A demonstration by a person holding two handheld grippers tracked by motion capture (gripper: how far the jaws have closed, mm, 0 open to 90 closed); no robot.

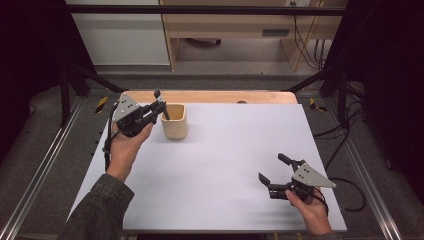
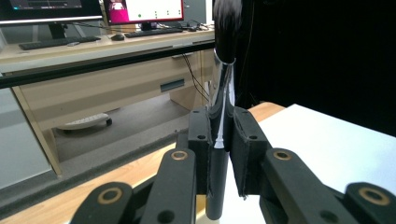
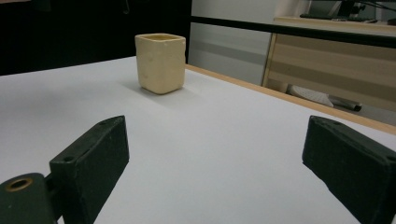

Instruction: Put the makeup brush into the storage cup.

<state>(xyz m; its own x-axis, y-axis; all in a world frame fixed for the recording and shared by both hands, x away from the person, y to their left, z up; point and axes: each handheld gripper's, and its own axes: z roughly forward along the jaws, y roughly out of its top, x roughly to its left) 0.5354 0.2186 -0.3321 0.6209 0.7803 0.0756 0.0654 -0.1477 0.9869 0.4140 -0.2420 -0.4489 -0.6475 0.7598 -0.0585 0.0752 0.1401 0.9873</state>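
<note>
A cream square cup point(image 1: 174, 123) stands on the white table top point(image 1: 225, 160) at the back left; the right gripper view has the cup point(image 3: 161, 63) ahead, well beyond the jaws. My left gripper point(image 1: 159, 111) is shut on a black brush point(image 1: 161, 102) held nearly upright, bristles up. The brush's lower end is at the cup's left rim; whether it touches I cannot tell. In the left gripper view the brush point(image 2: 223, 84) rises between the closed jaws of the left gripper point(image 2: 219, 135). My right gripper point(image 1: 272, 167) point(image 3: 217, 140) is open and empty near the front right.
A wooden strip point(image 1: 210, 96) runs along the table's far edge, with black frame bars point(image 1: 200, 10) above. Desks with monitors and a keyboard point(image 2: 56, 43) stand beyond the table. Cables point(image 1: 345, 192) trail on the floor at the right.
</note>
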